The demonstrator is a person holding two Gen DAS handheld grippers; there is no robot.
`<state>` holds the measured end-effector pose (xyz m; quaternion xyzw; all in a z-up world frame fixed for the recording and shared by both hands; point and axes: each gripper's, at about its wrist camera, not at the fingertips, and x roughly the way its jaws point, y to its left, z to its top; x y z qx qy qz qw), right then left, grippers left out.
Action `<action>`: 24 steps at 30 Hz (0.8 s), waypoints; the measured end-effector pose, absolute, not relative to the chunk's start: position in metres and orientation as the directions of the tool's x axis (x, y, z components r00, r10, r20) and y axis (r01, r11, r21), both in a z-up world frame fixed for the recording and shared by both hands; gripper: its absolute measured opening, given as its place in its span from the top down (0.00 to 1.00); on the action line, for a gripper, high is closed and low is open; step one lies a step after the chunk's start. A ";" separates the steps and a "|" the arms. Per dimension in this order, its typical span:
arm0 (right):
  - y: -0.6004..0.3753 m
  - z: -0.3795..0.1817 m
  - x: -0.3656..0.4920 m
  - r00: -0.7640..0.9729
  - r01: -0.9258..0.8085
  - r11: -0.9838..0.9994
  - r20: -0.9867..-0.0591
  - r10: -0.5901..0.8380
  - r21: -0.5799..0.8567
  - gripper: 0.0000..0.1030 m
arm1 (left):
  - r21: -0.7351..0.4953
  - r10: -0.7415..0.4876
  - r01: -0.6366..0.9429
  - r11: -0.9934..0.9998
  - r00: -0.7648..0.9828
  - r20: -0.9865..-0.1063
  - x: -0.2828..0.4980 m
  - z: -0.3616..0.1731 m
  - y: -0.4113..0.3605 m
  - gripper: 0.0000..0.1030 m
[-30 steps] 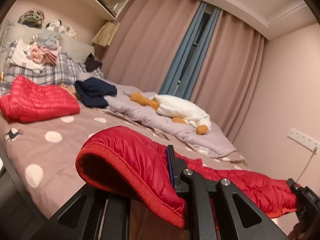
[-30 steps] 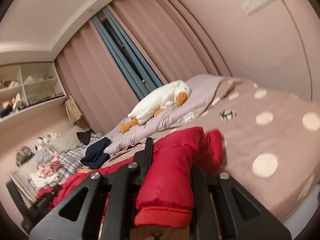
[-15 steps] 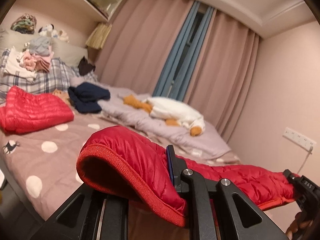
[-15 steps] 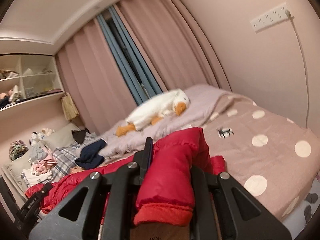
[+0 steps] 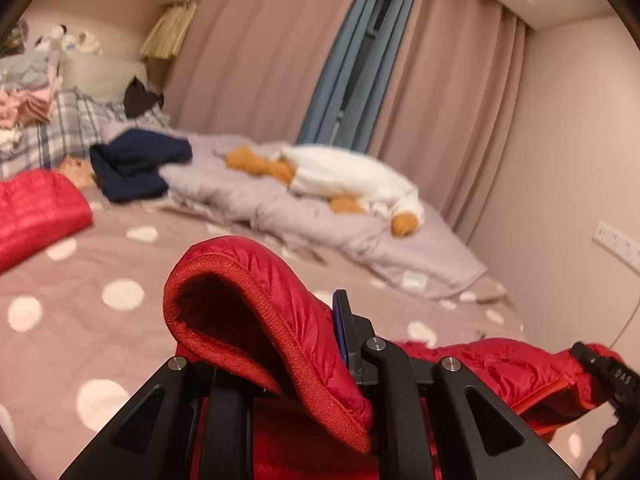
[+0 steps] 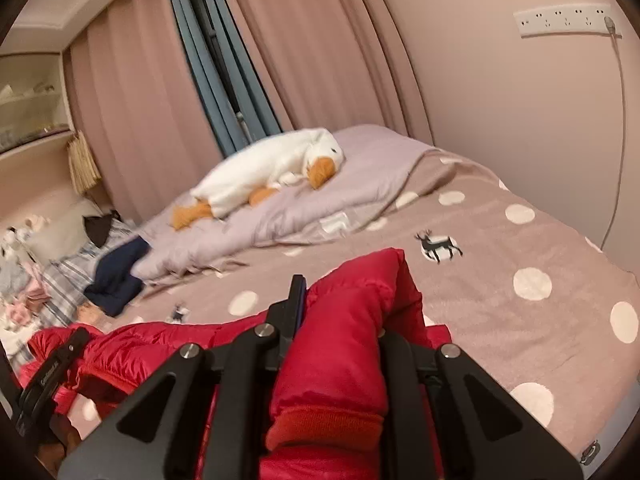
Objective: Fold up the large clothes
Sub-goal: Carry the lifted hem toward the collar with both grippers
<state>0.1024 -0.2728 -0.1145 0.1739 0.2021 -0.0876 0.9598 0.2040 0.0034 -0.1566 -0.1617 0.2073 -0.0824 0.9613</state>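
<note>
Spanning both grippers, the red jacket (image 5: 280, 320) hangs clamped between them.

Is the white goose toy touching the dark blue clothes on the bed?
Apart. The left wrist view shows the white goose toy lying on the lilac quilt, with bare quilt between its orange feet and the dark blue clothes.

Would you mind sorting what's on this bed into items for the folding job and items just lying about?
In the job:
- red quilted puffer jacket, pinched by left gripper and right gripper

Lying about:
- white plush goose
- navy garment
- folded red quilted jacket
</note>
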 end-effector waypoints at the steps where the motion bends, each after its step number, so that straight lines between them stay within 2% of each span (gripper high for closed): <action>1: -0.275 -0.124 0.110 0.894 0.238 0.926 -0.439 -0.091 0.294 0.86 | -0.364 -0.228 0.078 0.928 0.892 -0.390 0.206 -0.169 0.005 0.86; 3: -0.278 -0.134 0.118 0.884 0.238 0.924 -0.461 -0.079 0.298 0.86 | -0.374 -0.238 0.071 0.925 0.875 -0.421 0.207 -0.178 0.005 0.86; 4: -0.278 -0.140 0.120 0.879 0.246 0.924 -0.469 -0.086 0.293 0.86 | -0.332 -0.227 0.080 0.940 0.872 -0.433 0.204 -0.180 0.002 0.86; 8: -0.282 -0.155 0.118 0.868 0.278 0.907 -0.487 -0.097 0.316 0.84 | -0.197 -0.156 0.084 0.977 0.908 -0.388 0.190 -0.177 -0.013 0.86; 12: -0.282 -0.151 0.114 0.873 0.269 0.909 -0.479 -0.091 0.318 0.84 | -0.313 -0.215 0.085 0.946 0.887 -0.409 0.192 -0.182 -0.001 0.86; 15: -0.281 -0.150 0.110 0.874 0.261 0.910 -0.480 -0.082 0.321 0.83 | -0.352 -0.227 0.066 0.934 0.871 -0.437 0.199 -0.183 0.008 0.86; 20: -0.280 -0.153 0.108 0.875 0.270 0.896 -0.479 -0.075 0.353 0.82 | -0.342 -0.207 0.048 0.938 0.871 -0.445 0.199 -0.182 0.004 0.86; 24: -0.274 -0.154 0.108 0.871 0.270 0.906 -0.484 -0.085 0.326 0.82 | -0.350 -0.199 0.030 0.936 0.866 -0.459 0.200 -0.186 0.003 0.86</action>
